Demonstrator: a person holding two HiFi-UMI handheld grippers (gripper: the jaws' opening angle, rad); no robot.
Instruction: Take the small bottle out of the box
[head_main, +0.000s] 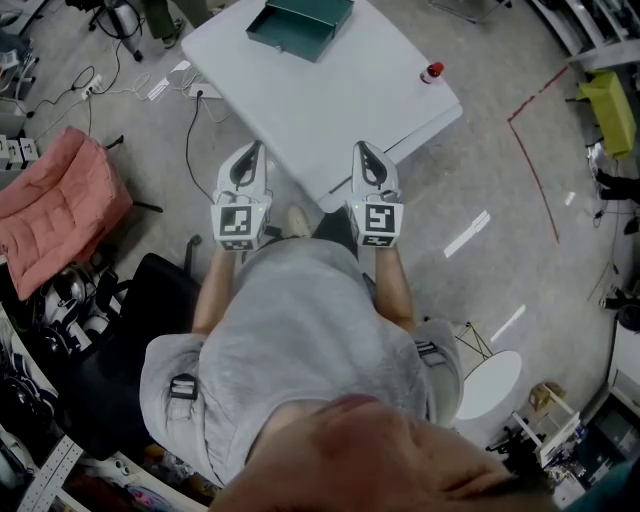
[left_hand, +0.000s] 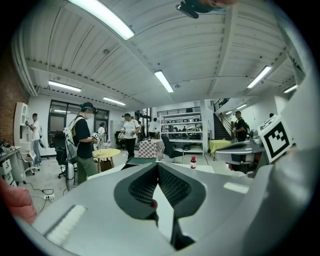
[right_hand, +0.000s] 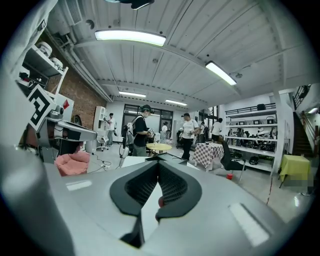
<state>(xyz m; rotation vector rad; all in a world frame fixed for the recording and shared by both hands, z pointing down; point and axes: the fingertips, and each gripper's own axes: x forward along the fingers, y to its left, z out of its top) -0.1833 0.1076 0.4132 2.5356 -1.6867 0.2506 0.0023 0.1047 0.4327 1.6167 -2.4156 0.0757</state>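
A teal box (head_main: 300, 25) lies at the far end of the white table (head_main: 330, 110). The small red-capped bottle (head_main: 432, 72) stands upright on the table's right side, outside the box and well apart from it. My left gripper (head_main: 252, 150) and right gripper (head_main: 360, 150) hover side by side over the table's near corner, both shut with nothing in them. In the left gripper view the closed jaws (left_hand: 157, 165) point toward the box (left_hand: 140, 161) and the bottle (left_hand: 193, 162). The right gripper view shows its closed jaws (right_hand: 159, 164) aimed at the box (right_hand: 167, 157).
A pink cushion (head_main: 55, 205) sits on the floor at left, with cables (head_main: 190, 130) near the table's left edge. A yellow-green table (head_main: 610, 95) stands far right, beside red tape (head_main: 535, 160) on the floor. Several people (left_hand: 85, 145) stand beyond the table.
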